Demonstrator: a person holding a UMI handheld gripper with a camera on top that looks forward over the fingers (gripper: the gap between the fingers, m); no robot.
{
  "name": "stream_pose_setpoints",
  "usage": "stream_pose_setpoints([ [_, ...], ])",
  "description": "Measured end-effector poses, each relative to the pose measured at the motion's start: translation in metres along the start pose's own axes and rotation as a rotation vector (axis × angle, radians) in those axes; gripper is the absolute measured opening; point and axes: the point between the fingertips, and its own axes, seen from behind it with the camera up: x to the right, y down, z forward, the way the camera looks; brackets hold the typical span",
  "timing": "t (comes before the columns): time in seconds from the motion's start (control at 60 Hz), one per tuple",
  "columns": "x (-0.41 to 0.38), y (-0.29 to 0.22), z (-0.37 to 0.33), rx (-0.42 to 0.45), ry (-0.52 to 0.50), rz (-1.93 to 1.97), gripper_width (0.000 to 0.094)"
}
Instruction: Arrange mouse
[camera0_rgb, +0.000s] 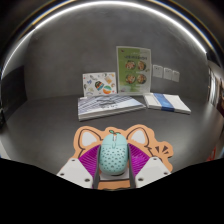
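Note:
A mint-green mouse (113, 154) with a perforated shell sits between my two fingers, its nose pointing away from me. My gripper (113, 166) is shut on it: the magenta pads (88, 160) press against both of its sides. Under and just beyond the mouse lies an orange and white cat-shaped mouse mat (152, 149) on the grey table (40, 125). I cannot tell whether the mouse rests on the mat or hangs just above it.
Beyond the mat lie a stack of white papers (108, 107) and a blue and white booklet (167, 102). Two printed leaflets (133, 68) stand against the grey wall behind them. Bare table stretches out to the left of the mat.

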Motion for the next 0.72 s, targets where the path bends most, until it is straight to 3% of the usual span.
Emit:
stream_pose_setpoints([
  [0.05, 0.004, 0.002, 0.000, -0.008, 0.001, 0.004, 0.0426],
  [0.167, 0.022, 0.000, -0.002, -0.046, -0.027, 0.000, 0.0566],
  [0.283, 0.049, -0.006, -0.032, -0.070, -0.059, 0.014, 0.0897],
  [0.317, 0.056, -0.008, -0.046, -0.071, -0.074, 0.021, 0.0842],
  [0.533, 0.152, 0.004, -0.143, -0.110, -0.103, 0.052, 0.0856],
  [0.717, 0.297, 0.048, -0.207, -0.146, 0.026, 0.041, 0.0855],
])
